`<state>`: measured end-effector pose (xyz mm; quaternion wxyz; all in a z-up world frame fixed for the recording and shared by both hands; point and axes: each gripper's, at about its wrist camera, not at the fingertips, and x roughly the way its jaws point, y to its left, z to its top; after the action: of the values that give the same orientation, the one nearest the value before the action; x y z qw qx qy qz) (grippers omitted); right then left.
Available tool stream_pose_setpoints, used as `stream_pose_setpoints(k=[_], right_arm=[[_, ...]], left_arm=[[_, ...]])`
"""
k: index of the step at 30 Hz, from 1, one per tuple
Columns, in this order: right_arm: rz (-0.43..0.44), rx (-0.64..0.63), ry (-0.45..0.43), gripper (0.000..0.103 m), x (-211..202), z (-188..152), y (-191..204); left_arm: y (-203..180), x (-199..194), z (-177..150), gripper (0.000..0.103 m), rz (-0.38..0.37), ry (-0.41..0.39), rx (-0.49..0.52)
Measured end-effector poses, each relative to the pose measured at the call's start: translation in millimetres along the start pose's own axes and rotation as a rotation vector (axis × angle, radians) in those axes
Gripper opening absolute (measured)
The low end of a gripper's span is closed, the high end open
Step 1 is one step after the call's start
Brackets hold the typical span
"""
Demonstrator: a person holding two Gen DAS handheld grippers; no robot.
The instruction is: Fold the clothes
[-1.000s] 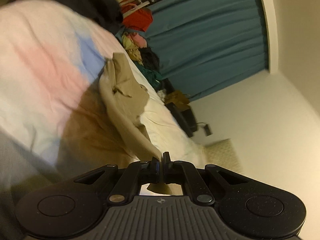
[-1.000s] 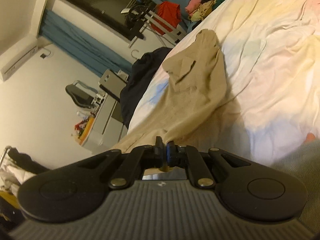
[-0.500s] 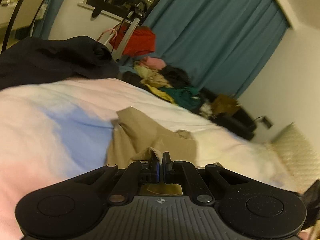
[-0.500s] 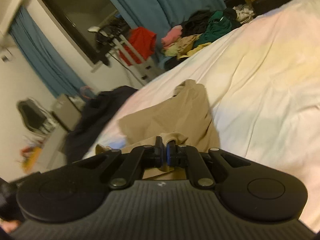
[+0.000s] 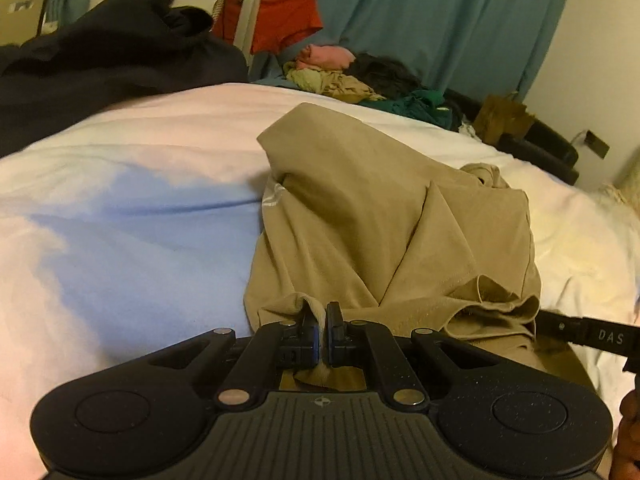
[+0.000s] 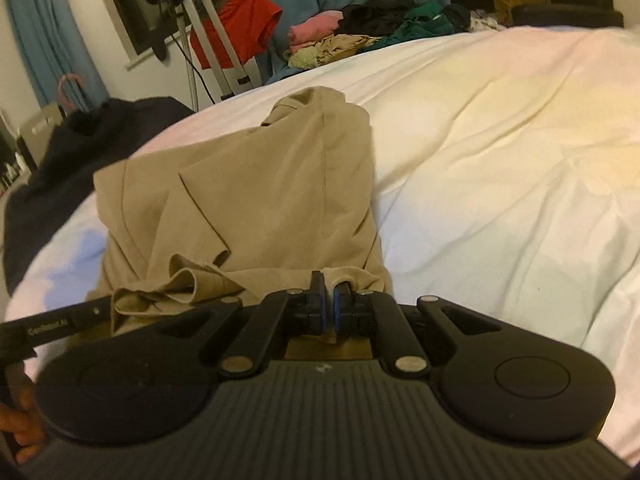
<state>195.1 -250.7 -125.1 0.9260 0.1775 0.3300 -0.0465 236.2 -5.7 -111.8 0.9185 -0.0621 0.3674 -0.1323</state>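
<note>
A tan garment [image 5: 384,224] lies folded over on the pastel bedsheet [image 5: 120,240]; it also shows in the right wrist view [image 6: 256,200]. My left gripper [image 5: 322,316] is shut on the garment's near left edge. My right gripper [image 6: 326,300] is shut on the near right edge. Each gripper's side shows in the other's view, the right one at the far right of the left wrist view [image 5: 592,334] and the left one at the left of the right wrist view [image 6: 52,326]. A bunched fold of cloth lies between them.
A dark garment [image 5: 100,60] lies at the bed's far left. A heap of mixed clothes [image 5: 360,80] sits beyond the far edge, by a red item on a rack [image 6: 234,28] and blue curtains [image 5: 440,20]. The sheet [image 6: 500,160] stretches right.
Both grippers swung from tilted to level and came down toward the bed, carrying the garment's edge over so it now lies doubled on the sheet.
</note>
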Motion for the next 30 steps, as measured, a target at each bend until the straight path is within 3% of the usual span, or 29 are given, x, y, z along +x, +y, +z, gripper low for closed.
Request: stream_pose_setpoints(k=[4,6,8,12,13,14,15,16,19,24,27,30], right_arm=[[-0.019,-0.026,-0.013,0.008,-3,-2,5],[-0.024,-0.036,-0.027,0.008,-11,-2,7],[-0.022,-0.048,-0.047,0.009,-25,-2,10],[-0.026,-0.084,-0.102,0.016,-62,-3,18],[-0.027,-0.097,-0.116,0.039,-72,-4,21],[-0.016,-0.104,-0.134,0.077,-84,-6,23],[-0.001,-0.111,-0.153,0.092,-95,-8,25],[0.012,-0.112,-0.180,0.099,-108,-12,27],[0.021,-0.146,-0.221,0.099,-141,-23,38],[0.010,-0.189,-0.263,0.099,-183,-41,51],[0.015,-0.175,-0.270,0.099,-200,-54,51],[0.014,-0.147,-0.254,0.099,-208,-63,46]], left_arm=[[-7,-4,-1,0.006,0.019,-0.008,0.033],[-11,-11,-2,0.017,0.020,-0.006,0.033],[-16,-20,-3,0.048,0.023,-0.008,0.037],[-34,-57,-10,0.063,0.039,-0.052,0.101],[-38,-68,-12,0.074,0.035,-0.060,0.112],[-41,-80,-15,0.082,0.032,-0.070,0.124],[-45,-91,-18,0.083,0.035,-0.083,0.140],[-49,-104,-22,0.083,0.041,-0.096,0.161],[-57,-139,-35,0.084,0.053,-0.127,0.192],[-66,-188,-56,0.096,0.061,-0.185,0.212],[-61,-208,-67,0.098,0.044,-0.194,0.171],[-47,-212,-78,0.098,-0.022,-0.130,0.070]])
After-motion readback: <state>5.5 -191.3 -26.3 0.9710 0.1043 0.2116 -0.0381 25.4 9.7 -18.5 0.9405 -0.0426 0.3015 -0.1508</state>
